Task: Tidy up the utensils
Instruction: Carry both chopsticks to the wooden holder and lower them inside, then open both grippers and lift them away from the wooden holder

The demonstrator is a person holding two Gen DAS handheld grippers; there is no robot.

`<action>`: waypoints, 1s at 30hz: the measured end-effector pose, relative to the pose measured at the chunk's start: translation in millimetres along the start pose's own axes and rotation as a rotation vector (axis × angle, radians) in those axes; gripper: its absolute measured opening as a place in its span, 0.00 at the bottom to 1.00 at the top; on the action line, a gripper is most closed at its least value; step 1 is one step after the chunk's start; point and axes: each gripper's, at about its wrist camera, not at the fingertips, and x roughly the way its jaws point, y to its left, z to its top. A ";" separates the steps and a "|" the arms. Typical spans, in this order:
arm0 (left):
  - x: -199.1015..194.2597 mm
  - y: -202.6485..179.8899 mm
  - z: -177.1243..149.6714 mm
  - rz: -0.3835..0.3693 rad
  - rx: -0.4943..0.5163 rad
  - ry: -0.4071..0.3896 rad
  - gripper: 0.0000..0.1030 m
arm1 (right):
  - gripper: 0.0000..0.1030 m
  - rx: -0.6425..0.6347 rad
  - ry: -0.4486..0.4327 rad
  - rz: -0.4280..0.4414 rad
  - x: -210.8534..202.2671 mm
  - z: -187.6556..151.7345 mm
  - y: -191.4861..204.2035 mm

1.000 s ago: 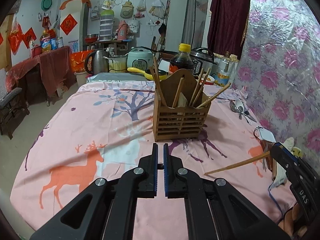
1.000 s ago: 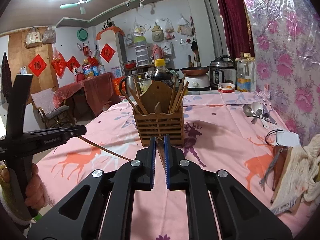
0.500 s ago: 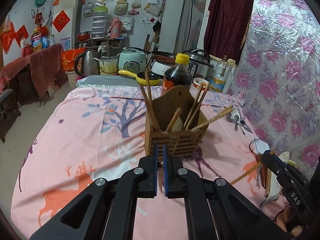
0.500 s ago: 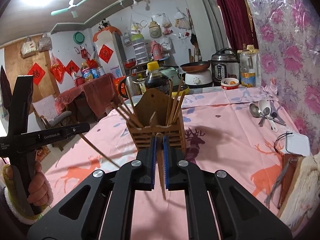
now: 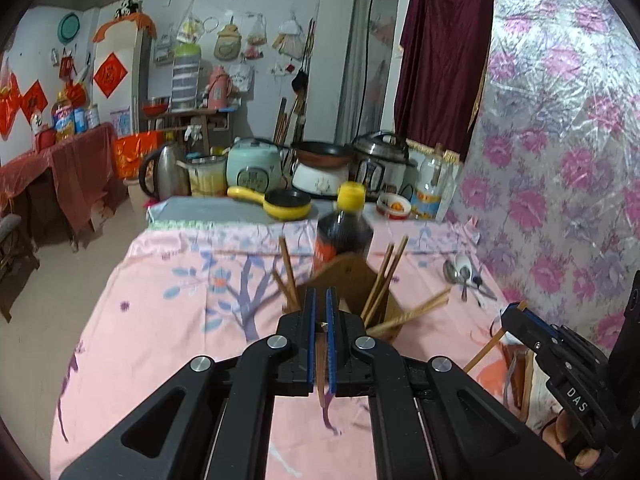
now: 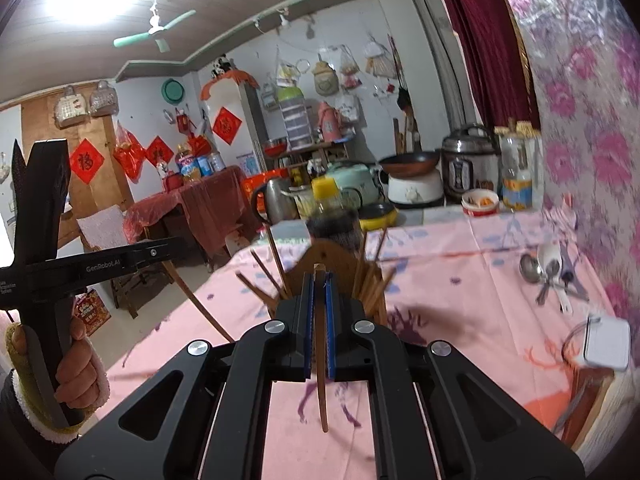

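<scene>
- Now my left gripper (image 5: 320, 300) clamps one chopstick (image 5: 321, 376), frame centre.
- My right gripper (image 6: 318, 284) pinches another chopstick (image 6: 320, 344) (tip hanging low), before the wooden holder (image 6: 332, 256).

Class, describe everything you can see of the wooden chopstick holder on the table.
The holder is a brown wooden box with slatted sides and a taller back panel that rises to a peak. It stands upright on the pink tablecloth, in front of a dark bottle. Several wooden chopsticks lean out of it at different angles. Both tongs hide its lower part; its base cannot be seen.
</scene>
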 end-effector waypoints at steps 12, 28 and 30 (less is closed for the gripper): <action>-19.8 -12.0 75.7 0.021 0.033 -0.147 0.05 | 0.06 -0.073 -0.125 0.021 0.1 74.5 19.8; 55.2 -14.9 103.5 0.023 0.010 -0.187 0.05 | 0.06 -0.103 -0.152 -0.062 59.3 86.5 13.7; 65.7 -12.9 99.5 0.014 0.000 -0.177 0.05 | 0.06 -0.092 -0.137 -0.062 67.9 81.7 8.4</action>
